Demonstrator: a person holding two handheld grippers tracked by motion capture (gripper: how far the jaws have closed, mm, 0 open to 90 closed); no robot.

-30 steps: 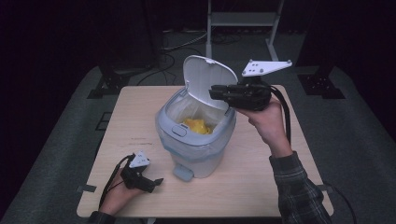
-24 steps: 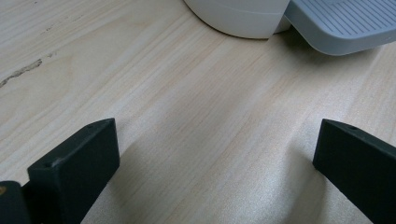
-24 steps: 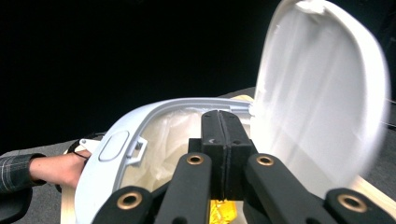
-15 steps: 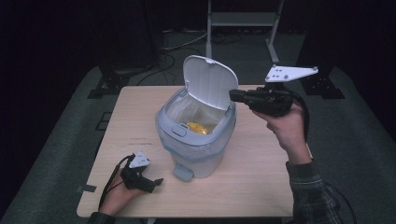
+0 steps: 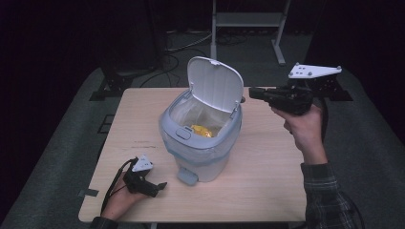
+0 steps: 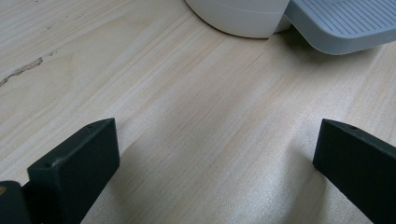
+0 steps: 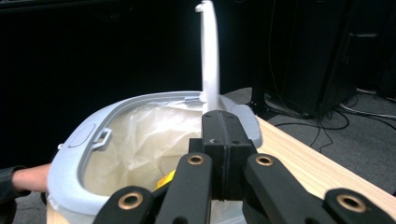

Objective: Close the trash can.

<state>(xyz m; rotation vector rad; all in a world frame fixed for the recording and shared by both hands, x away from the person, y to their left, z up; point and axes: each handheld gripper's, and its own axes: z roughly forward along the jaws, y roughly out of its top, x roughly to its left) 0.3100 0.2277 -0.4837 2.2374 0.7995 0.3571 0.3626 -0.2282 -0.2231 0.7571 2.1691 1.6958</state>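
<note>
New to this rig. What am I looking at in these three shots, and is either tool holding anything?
There is no robot here: a person holds a hand-held two-jaw gripper in each hand at a light wooden table.

The high view looks down from above. The left gripper rests low on the table near its front left corner. The right gripper is held up in the air beside the pale grey lidded bin.

The other two shots come from cameras riding on the grippers. In the left gripper view, its black fingers stand wide apart over bare wood, with the bin's grey foot pedal ahead. In the right gripper view, the fingers are pressed together, with nothing between them.

The bin's lid stands open; inside are a clear liner and something yellow.
</note>
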